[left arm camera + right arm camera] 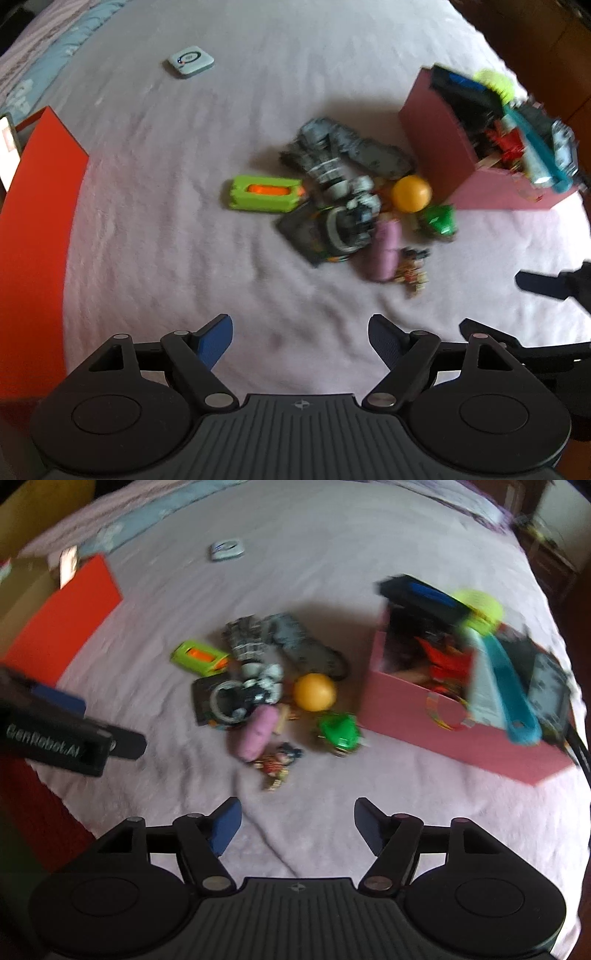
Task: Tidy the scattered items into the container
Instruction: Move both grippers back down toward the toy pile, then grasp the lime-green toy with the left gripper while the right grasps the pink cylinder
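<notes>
Both the left gripper (301, 341) and right gripper (297, 825) are hovering, jaws open and empty, below mid-frame toys beside the pink box (454, 738).

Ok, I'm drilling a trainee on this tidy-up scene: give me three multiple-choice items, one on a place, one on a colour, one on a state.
1. Where does the ball lie?
A. in the pink box
B. on the bed, left of the pink box
C. on the red box

2. What colour is the ball?
A. blue
B. white
C. orange-yellow

3. How is the right gripper?
A. open and empty
B. shut on the ball
C. shut on a sock

Answers: 1 B, it rests on the cover among the loose toys beside the box; 2 C, its colour shows in both views; 3 A, only bedcover shows between its fingers.
</notes>
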`<state>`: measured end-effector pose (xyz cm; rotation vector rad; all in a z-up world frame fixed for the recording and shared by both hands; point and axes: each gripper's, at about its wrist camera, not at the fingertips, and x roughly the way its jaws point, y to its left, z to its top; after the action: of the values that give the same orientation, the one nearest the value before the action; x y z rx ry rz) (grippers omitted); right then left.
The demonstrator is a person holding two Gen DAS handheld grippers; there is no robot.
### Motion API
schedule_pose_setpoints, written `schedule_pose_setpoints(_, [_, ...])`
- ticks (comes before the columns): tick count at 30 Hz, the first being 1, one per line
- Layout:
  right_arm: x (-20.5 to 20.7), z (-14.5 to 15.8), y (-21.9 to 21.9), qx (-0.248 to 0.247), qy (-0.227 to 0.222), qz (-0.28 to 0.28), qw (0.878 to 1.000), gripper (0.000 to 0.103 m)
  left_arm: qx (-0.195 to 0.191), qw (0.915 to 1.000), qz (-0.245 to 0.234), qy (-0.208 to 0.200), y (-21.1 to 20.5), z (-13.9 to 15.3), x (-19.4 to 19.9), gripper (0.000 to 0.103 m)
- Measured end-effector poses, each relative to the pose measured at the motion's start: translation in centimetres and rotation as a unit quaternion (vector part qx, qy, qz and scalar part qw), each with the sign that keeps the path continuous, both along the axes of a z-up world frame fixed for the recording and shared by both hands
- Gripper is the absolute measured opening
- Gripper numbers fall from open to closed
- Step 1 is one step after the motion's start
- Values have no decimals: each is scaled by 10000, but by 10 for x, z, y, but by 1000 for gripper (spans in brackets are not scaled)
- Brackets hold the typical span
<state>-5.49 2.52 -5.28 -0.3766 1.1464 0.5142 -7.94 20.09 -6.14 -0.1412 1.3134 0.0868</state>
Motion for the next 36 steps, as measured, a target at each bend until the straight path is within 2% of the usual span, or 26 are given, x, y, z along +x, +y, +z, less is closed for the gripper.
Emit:
schedule_pose_setpoints(4, [-11,-16,37,-399,-136,630,9971,71,-25,9999,103,135,25,-21,3,81])
schedule_pose_setpoints(8, [-14,-27,60,-557,-186,1051,9927,72,-47,9996,256,141,42,-32,15,81])
schedule_pose_setpoints(12, [-8,-36,71,-743,-492,1198,9888,72,-62,9995,310,90,50,-36,29,81])
schedule_pose_setpoints(23, [26,-57,89,-1111,-666,2013,9709,74,178,9997,39,-178,51,-60,99,87])
schedule_pose_setpoints(29, [31,-64,92,-1096,-680,2048,9703,75,332,9991,-177,-169,46,-81,126,90])
schedule_pose_setpoints(36, [33,-69,94,-883,-550,1889,9765,75,431,9981,-360,-268,40,-92,125,98])
